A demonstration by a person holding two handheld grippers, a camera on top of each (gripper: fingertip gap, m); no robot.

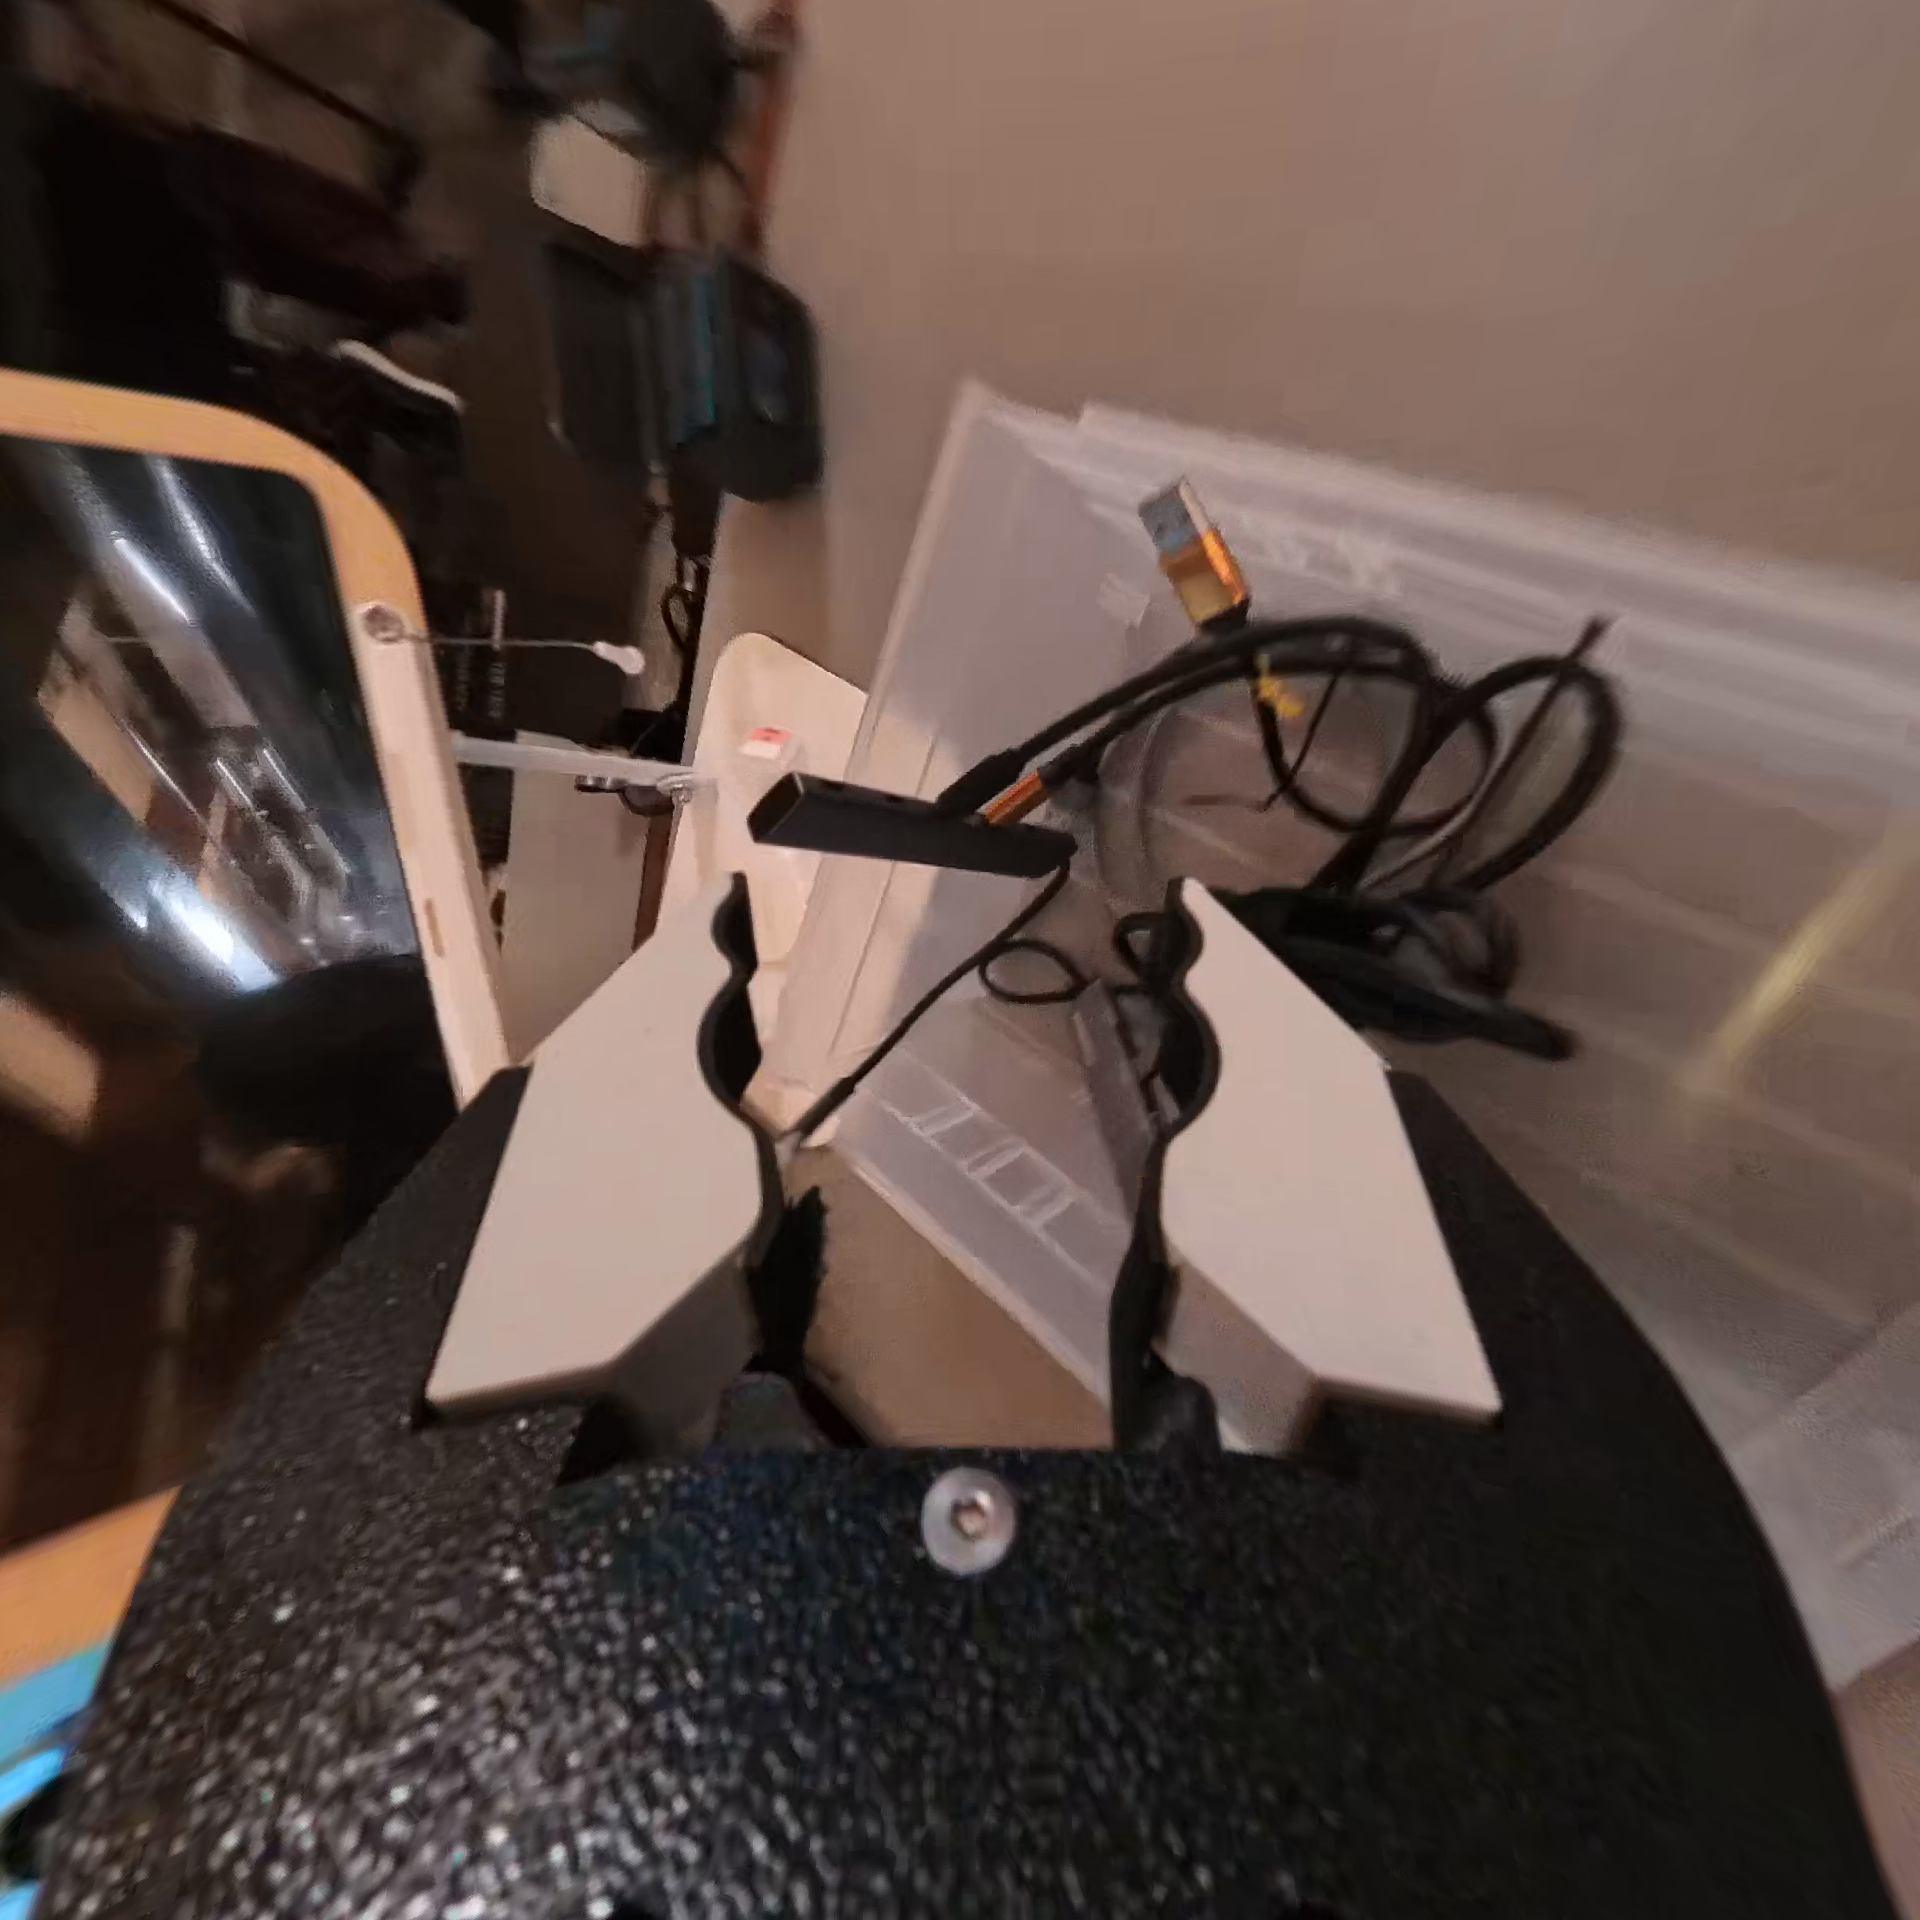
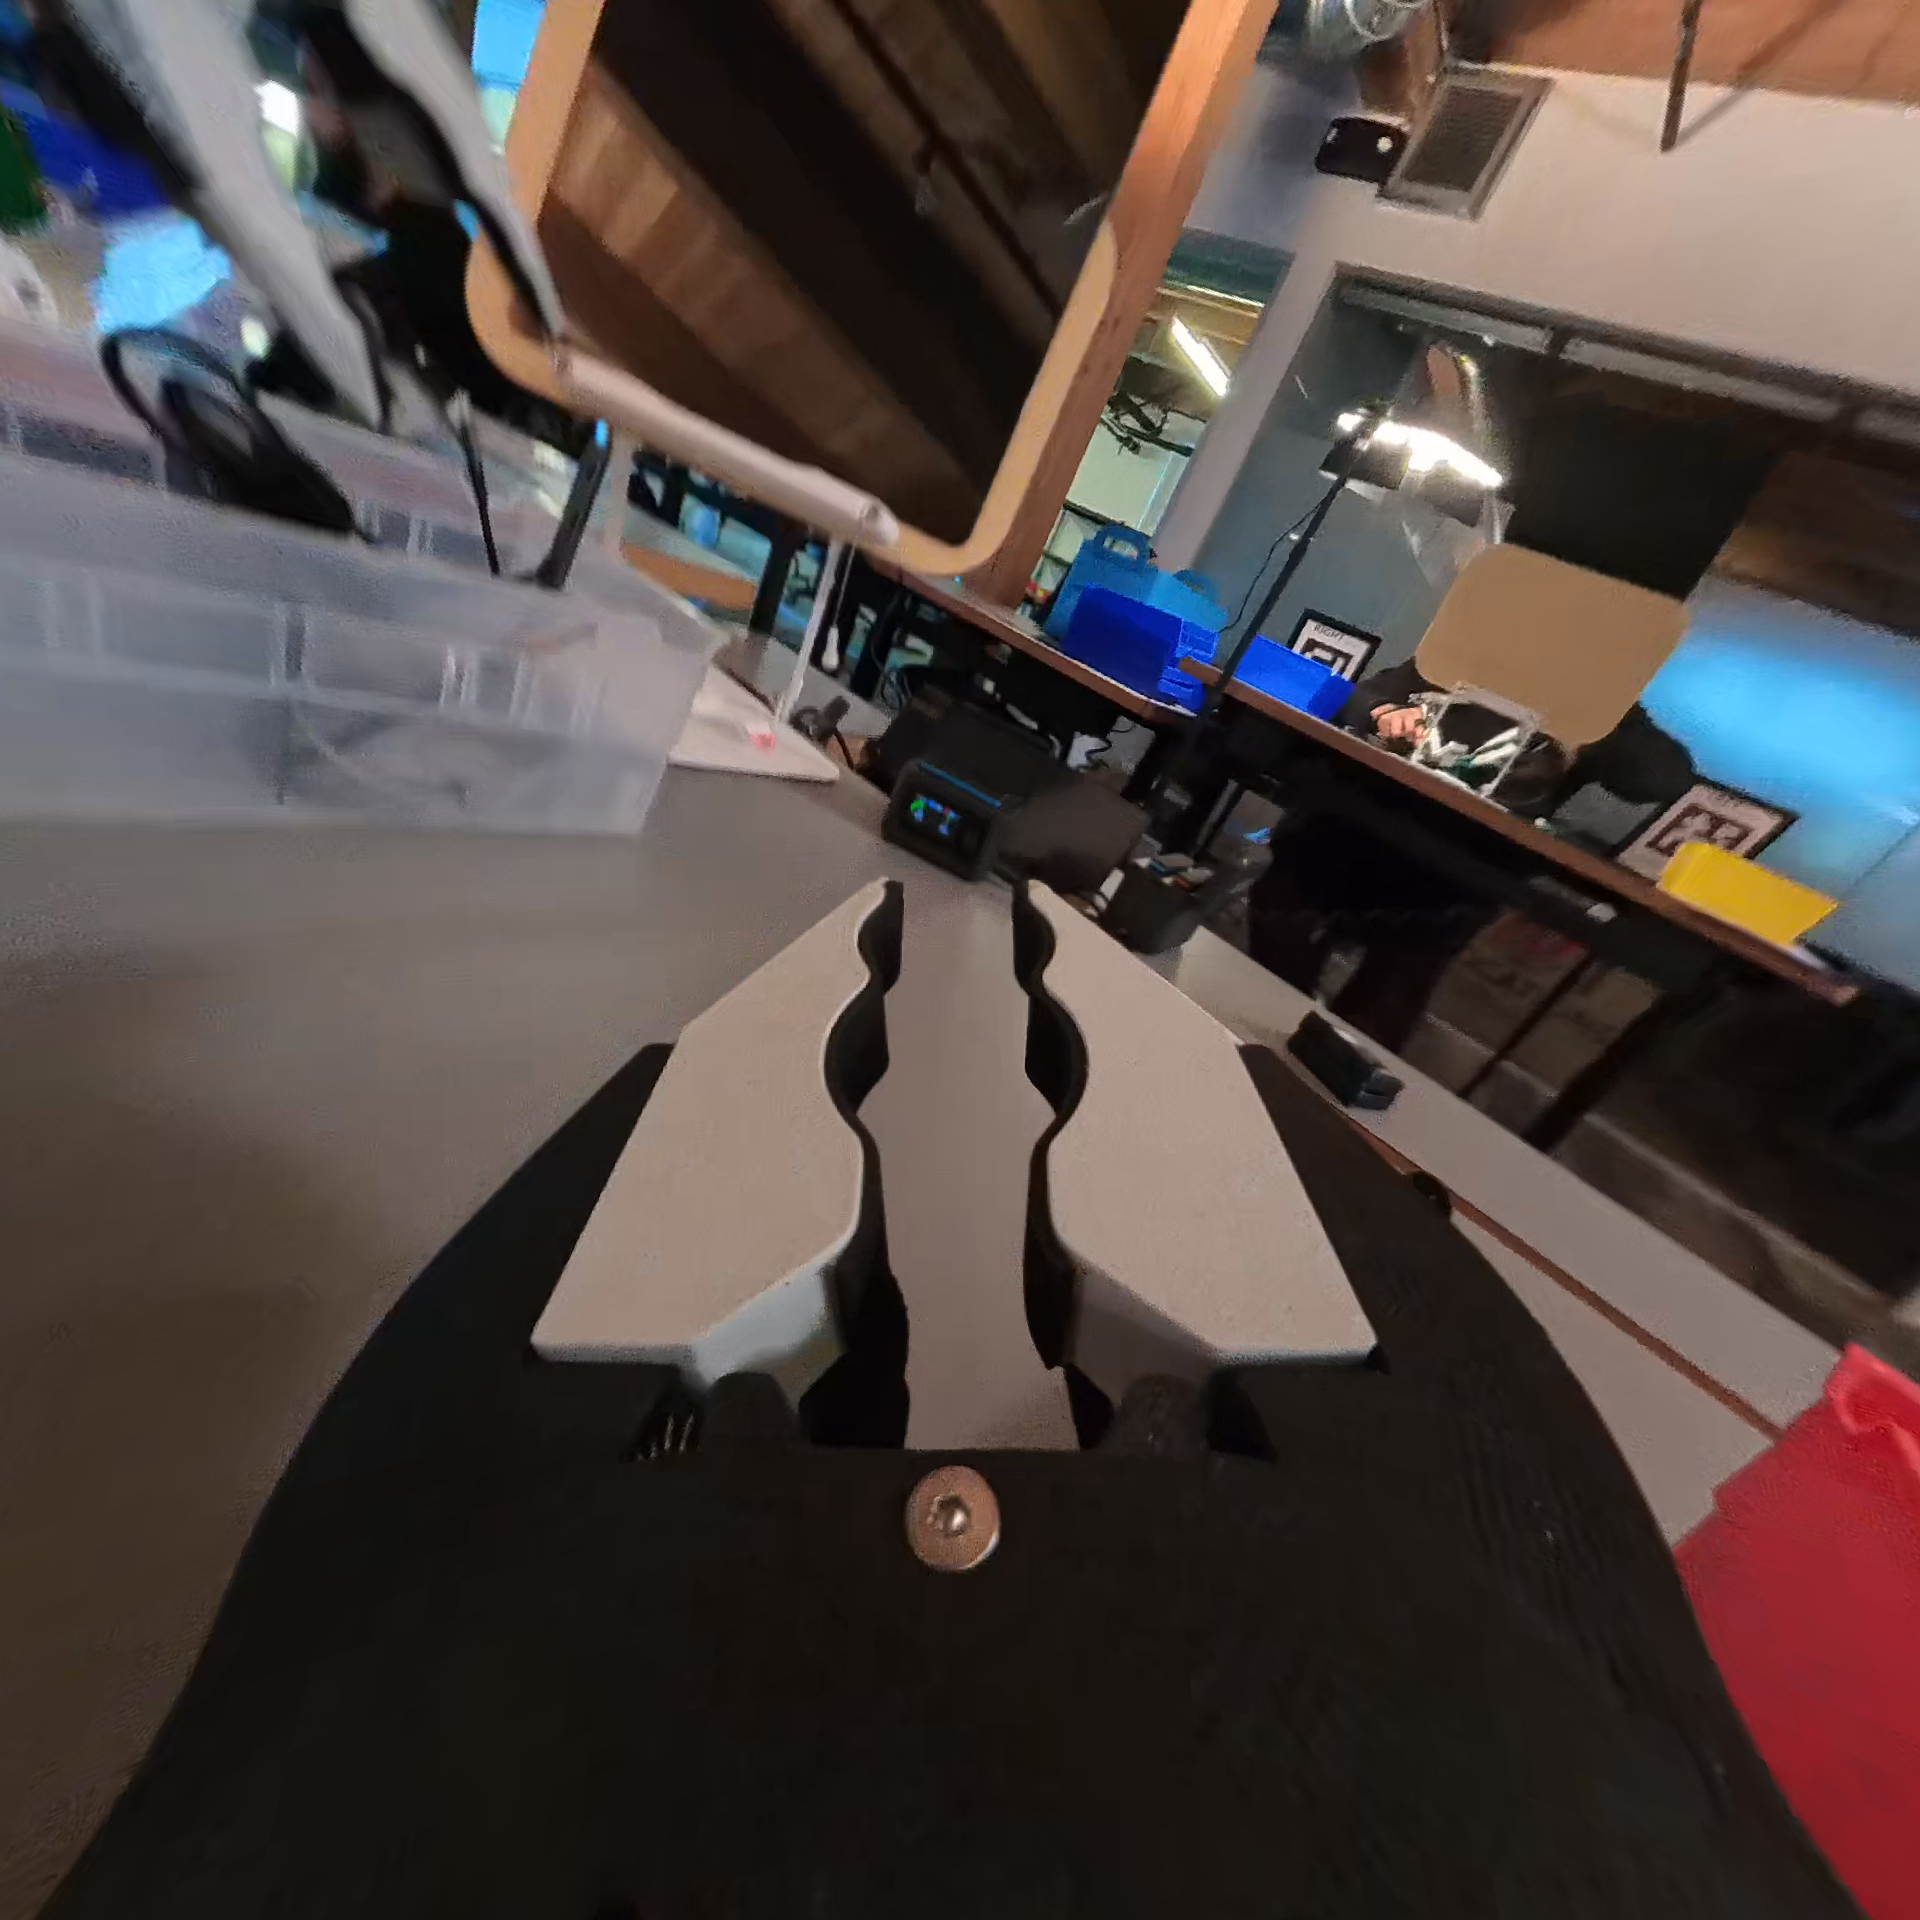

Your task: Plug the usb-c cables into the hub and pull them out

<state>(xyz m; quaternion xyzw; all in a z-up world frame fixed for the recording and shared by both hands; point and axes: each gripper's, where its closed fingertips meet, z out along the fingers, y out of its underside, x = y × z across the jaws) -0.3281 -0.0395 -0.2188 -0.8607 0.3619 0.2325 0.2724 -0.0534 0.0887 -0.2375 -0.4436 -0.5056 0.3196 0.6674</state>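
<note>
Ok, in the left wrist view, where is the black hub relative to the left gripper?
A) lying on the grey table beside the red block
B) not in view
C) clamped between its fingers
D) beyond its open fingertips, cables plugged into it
D: the hub sits past the tips of the left gripper, whose jaws are spread and empty, and an orange-collared cable plug enters it.

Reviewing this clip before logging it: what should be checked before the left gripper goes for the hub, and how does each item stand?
1. Left gripper open: ok, fingers wide apart, nothing between them.
2. Hub ahead of the fingertips: ok, not yet between them.
3. Cables seated in hub: two plugs appear inserted; depth cannot tell.
4. Orange USB plug free: ok, pointing up, unplugged.
5. Right gripper ready: ok, open, empty above grey table.
6. Image sharpness: not ok, blurred.
</note>
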